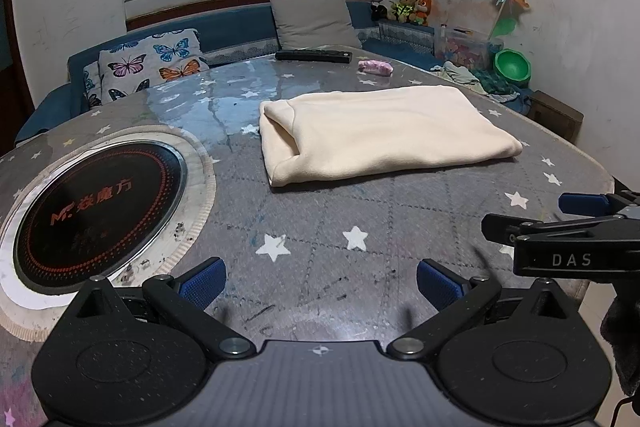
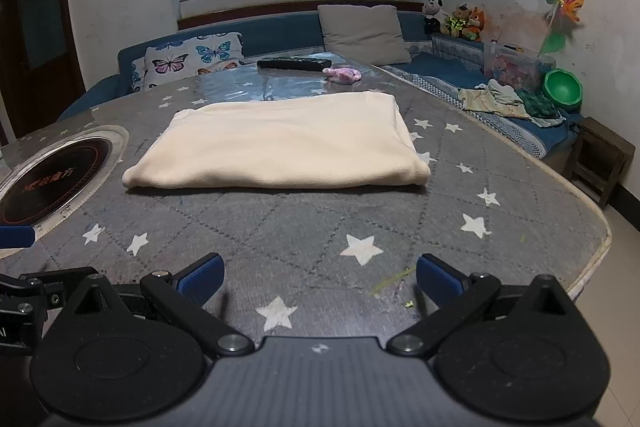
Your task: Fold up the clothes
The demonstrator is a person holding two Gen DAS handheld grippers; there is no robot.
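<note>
Your left gripper (image 1: 321, 283) hovers low over the grey star-printed table cover (image 1: 320, 219), blue-padded jaws spread wide, holding nothing. Your right gripper (image 2: 320, 281) sits just beside it, jaws equally apart, empty. Ahead of both, well clear of the fingertips, the cream fleece garment (image 2: 280, 147) lies folded into a flat rectangle mid-table.

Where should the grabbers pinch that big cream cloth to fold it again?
Probably the cream cloth's two near corners, from the table's near side: its thick edge lies flat facing both open grippers, left and right, so each finger can slide under.
</note>
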